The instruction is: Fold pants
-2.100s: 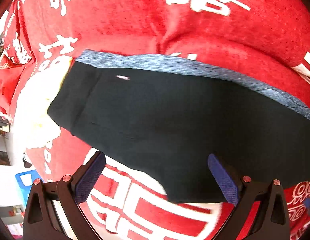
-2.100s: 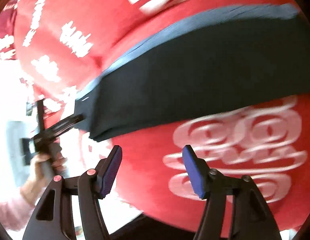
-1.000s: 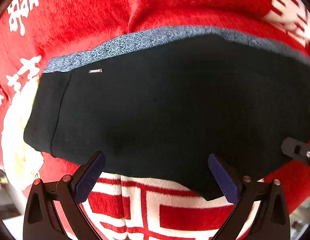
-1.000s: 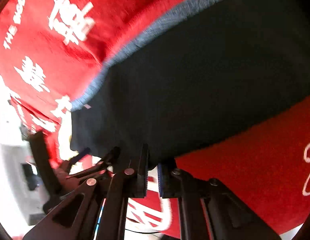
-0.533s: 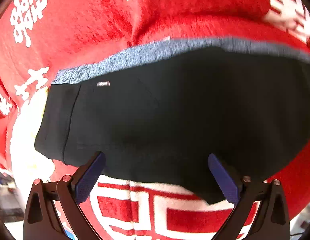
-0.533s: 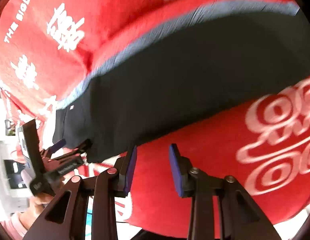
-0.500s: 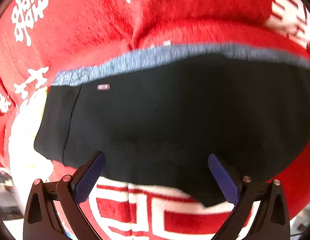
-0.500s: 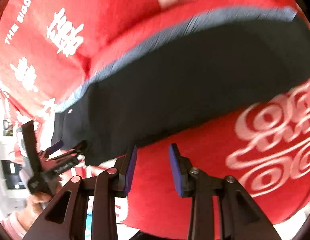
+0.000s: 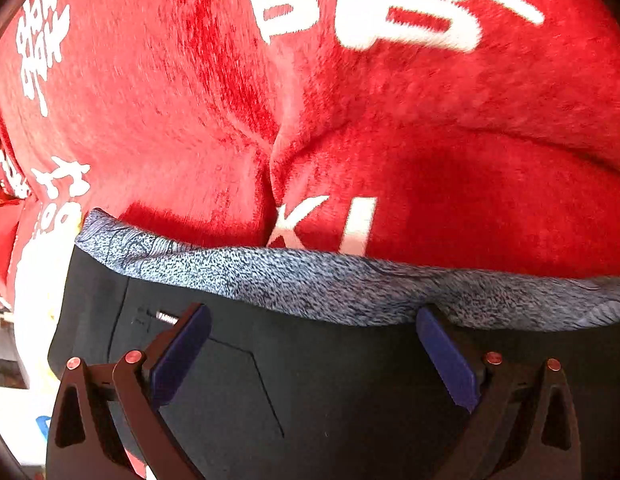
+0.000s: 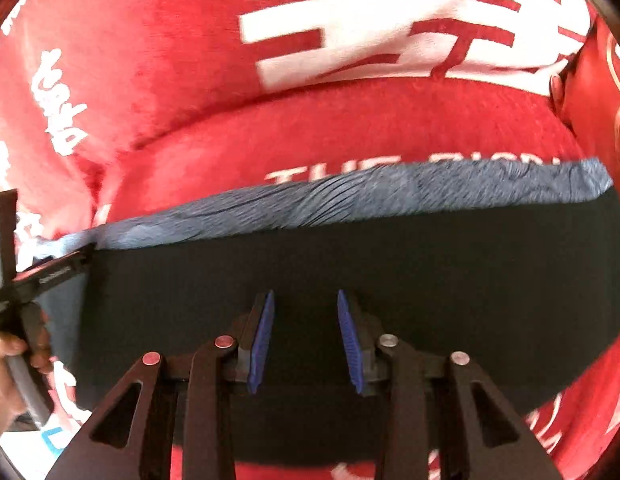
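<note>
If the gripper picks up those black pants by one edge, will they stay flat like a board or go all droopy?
Probably droopy. The black pants lie soft and flat on the red blanket, following its bumps. The grey waistband looks wrinkled, so it likely bends easily. They seem light, though that's a guess.

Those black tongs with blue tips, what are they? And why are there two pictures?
They are grabbing tools: a person holds one in each hand. Each tool has a camera that looks along its fingers, so you get one picture from each. Both look down on black pants with a speckled grey waistband, lying on a red blanket with white writing. The left tongs are wide open. The right tongs are narrower, closing a little. Neither holds anything. The person's hand shows in the right picture.
</note>
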Demonstrator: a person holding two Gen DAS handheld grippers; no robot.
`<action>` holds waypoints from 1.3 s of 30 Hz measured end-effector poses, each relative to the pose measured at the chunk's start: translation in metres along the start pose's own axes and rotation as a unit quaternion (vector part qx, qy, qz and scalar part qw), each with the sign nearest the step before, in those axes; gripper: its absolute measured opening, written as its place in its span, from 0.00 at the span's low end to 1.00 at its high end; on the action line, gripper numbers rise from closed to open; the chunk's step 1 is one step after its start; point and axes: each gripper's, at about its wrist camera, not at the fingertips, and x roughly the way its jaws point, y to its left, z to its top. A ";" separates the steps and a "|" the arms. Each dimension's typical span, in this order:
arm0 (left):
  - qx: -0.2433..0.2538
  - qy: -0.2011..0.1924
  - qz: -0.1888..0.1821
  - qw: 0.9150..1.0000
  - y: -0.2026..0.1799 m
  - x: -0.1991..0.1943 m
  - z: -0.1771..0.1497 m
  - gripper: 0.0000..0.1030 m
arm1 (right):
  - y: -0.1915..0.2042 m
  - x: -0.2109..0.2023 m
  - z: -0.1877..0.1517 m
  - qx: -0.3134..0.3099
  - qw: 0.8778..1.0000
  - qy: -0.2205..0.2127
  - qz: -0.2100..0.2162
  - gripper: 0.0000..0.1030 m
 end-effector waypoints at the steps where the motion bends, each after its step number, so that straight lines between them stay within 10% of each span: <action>1: 0.001 -0.003 0.004 1.000 0.000 0.003 0.001 1.00 | -0.006 0.001 0.003 0.003 1.000 -0.006 0.003 0.30; 11: 0.010 0.005 0.021 1.000 -0.001 -0.013 0.004 1.00 | -0.040 -0.019 0.010 0.013 0.999 -0.001 -0.035 0.31; 21: 0.111 0.012 -0.024 0.993 -0.049 -0.062 -0.102 1.00 | 0.008 -0.035 -0.068 -0.080 0.997 -0.007 -0.018 0.36; 26: 0.151 -0.061 0.005 0.987 -0.057 -0.074 -0.123 1.00 | 0.001 -0.041 -0.068 -0.069 0.997 -0.005 -0.024 0.36; 39: 0.166 -0.013 -0.037 0.985 -0.089 -0.108 -0.130 1.00 | -0.055 -0.068 -0.109 0.050 0.998 0.034 -0.014 0.45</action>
